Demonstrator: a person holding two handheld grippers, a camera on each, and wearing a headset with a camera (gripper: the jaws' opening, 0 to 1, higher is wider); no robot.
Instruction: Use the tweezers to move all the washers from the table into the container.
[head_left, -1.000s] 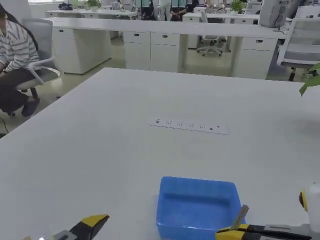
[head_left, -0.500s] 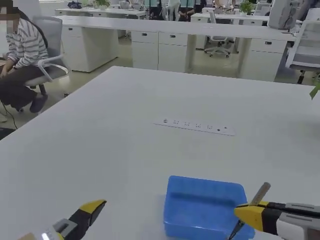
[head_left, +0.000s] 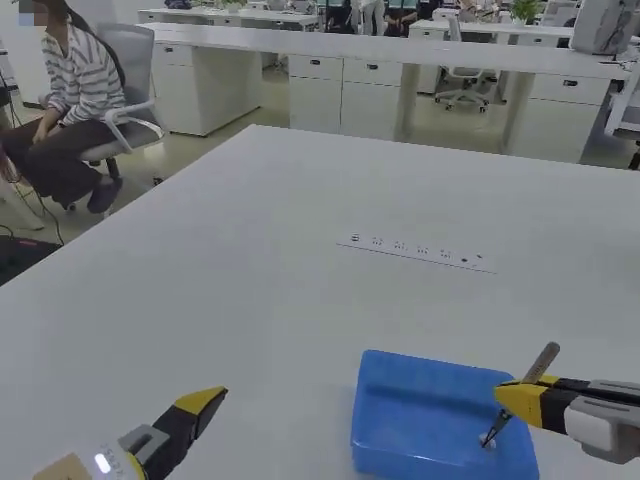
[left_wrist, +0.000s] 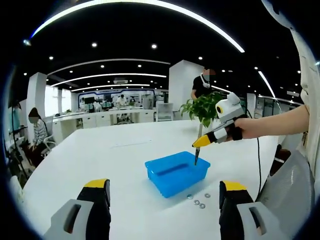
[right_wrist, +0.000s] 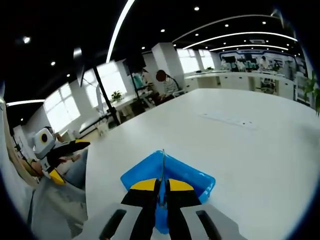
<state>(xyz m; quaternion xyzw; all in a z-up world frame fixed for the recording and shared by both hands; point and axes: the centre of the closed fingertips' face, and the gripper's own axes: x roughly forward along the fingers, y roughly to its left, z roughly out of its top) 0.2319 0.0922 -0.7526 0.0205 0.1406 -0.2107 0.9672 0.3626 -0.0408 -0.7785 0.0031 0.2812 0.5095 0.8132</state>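
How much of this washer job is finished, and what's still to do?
Done: cannot tell; nothing is discernible inside the blue container. In hand: the right gripper, jaws shut on the tweezers, points their tips down into the container. Remaining: four washers lie on the table beside it.

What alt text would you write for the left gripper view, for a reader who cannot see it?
The right gripper, shut on tweezers, points their tip down into a blue container on a white table. A few small washers lie on the table beside the container. The left gripper has its jaws open at the bottom.
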